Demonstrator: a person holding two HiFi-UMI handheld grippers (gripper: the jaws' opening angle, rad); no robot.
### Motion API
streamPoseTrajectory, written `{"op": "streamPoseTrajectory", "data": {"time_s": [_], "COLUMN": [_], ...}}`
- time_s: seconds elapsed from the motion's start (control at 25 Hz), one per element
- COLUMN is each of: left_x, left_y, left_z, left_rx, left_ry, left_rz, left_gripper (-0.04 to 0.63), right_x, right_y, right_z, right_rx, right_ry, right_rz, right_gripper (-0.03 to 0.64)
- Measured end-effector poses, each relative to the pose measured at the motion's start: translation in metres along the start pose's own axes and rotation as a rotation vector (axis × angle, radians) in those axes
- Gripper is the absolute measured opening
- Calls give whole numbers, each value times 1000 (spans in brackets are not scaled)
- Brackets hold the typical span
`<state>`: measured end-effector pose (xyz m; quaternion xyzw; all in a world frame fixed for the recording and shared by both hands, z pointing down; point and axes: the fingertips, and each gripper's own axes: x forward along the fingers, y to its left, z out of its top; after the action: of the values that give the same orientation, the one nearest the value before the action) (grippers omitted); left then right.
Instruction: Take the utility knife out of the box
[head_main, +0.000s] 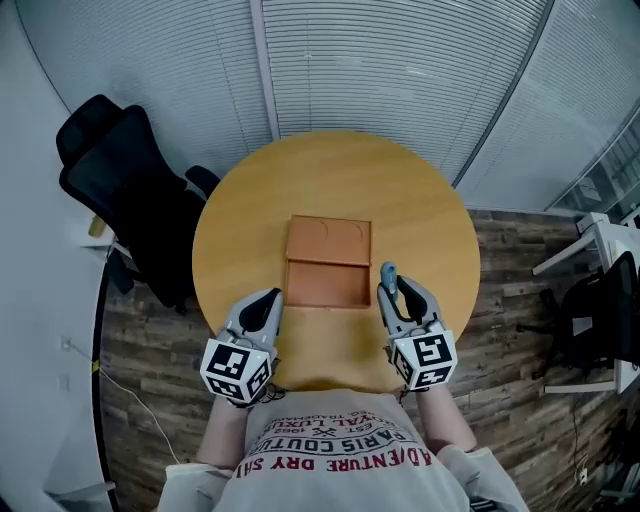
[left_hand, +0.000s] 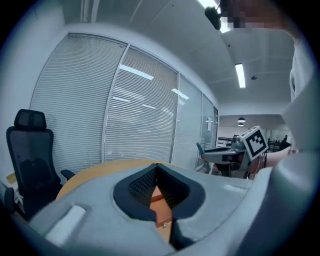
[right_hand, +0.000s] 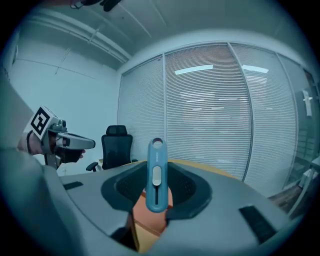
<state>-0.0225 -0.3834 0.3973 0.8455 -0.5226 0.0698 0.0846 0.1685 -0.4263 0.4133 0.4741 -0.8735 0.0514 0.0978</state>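
Round tabletop (head_main: 420, 215) carried the open box (head_main: 328, 262); just right of the box, the utility knife (right_hand: 155, 175) stood lengthwise, clamped in the right gripper (head_main: 400, 300) fingers (right_hand: 186, 188), while the left gripper (head_main: 265, 305) fingers were together, empty.

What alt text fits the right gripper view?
The tongs of the right gripper grip a blue utility knife upright, with the brown box showing below it on the round wooden table. The left gripper hovers at the left edge. A black office chair and blind-covered glass walls stand behind.
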Motion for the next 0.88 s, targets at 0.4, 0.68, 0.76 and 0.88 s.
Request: {"op": "streamPoseTrajectory", "data": {"time_s": [0.4,0.68,0.76,0.88], "left_x": [-11,-22,-24,-26], "left_y": [-12,-17,-17,-16], "left_z": [20,21,21,21], "left_rx": [65,82,88,81], "left_ry": [-33,-35,-36,-41], "left_rz": [1,-6,-5,-2], "left_gripper": [-6,-5,-5,-5], "right_x": [-17,-17,-17,-21], "right_y": [-1,7,11,14], "right_z": [3,1,0,0], "right_rx": [-5,12,0,4], "right_ry": [-54,-31,-21,-23], "right_rz": [-34,-34,-31,-29], "right_gripper": [133,133,133,133]}}
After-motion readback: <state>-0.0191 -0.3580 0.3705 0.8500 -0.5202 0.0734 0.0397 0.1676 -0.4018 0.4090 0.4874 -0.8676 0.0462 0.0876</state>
